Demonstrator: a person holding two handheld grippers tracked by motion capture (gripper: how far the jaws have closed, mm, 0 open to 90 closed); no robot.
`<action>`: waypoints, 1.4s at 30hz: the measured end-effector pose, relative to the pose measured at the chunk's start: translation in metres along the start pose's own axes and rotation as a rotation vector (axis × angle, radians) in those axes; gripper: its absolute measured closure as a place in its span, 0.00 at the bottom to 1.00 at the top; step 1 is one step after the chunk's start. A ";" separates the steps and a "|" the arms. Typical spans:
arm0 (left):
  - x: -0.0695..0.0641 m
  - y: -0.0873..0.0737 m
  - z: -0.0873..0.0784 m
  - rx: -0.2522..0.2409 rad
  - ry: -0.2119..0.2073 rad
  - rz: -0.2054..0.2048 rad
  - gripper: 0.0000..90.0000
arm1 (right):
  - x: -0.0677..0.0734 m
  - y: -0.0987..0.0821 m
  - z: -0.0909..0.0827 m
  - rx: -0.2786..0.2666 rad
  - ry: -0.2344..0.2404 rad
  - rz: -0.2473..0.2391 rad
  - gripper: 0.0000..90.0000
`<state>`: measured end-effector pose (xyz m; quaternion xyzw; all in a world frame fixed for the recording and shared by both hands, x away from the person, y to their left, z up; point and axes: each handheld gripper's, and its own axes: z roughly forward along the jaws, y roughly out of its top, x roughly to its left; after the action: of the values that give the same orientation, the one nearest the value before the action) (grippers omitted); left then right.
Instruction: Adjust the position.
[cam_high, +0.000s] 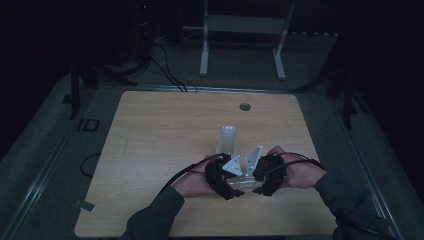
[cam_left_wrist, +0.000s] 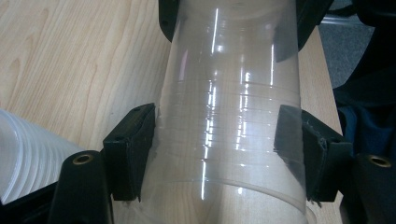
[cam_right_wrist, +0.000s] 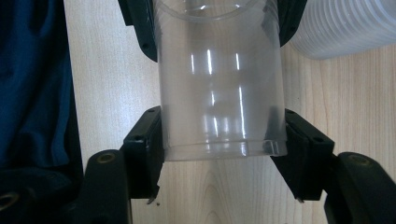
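High view: both hands meet near the front middle of the wooden table (cam_high: 150, 150), the left gripper (cam_high: 226, 186) and right gripper (cam_high: 260, 186) turned inward toward each other with a clear plastic cup (cam_high: 243, 181) lying on its side between them. Forearms come in low from the bottom edge, wrists bent in, the grey plates tipped up. Behind the hands a stack of cups (cam_high: 228, 139) stands upright, just beyond the grippers and apart from them. Probable reason for the two-sided hold: nested cups stick, so each end is pinched to pull or twist one free; judgement only. Left gripper view: the left gripper (cam_left_wrist: 217, 135) has its jaws about half spread, pads pressed on opposite walls of the clear cup (cam_left_wrist: 229, 121), which runs away from the camera above the wood; the right gripper's jaws clamp the far end. The ribbed stack (cam_left_wrist: 28, 154) sits at lower left. Right gripper view: the right gripper (cam_right_wrist: 222, 140) holds the cup (cam_right_wrist: 219, 84) at its rim end, pads tight on both sides, jaws moderately wide; the stack (cam_right_wrist: 345, 28) lies at upper right.
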<state>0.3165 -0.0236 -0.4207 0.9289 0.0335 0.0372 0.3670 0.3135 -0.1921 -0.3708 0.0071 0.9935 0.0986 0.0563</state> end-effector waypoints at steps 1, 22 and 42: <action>0.000 0.000 0.000 -0.001 0.002 0.000 0.33 | 0.000 0.000 0.000 -0.001 -0.001 0.000 0.46; 0.002 0.001 -0.009 -0.079 0.050 -0.070 0.18 | 0.000 -0.008 0.001 -0.042 -0.009 0.049 0.46; 0.005 -0.002 -0.026 -0.163 0.108 -0.094 0.22 | -0.004 -0.035 0.000 -0.081 -0.055 0.172 0.46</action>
<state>0.3189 -0.0046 -0.4031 0.8901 0.0935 0.0725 0.4401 0.3170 -0.2267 -0.3776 0.0928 0.9825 0.1429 0.0749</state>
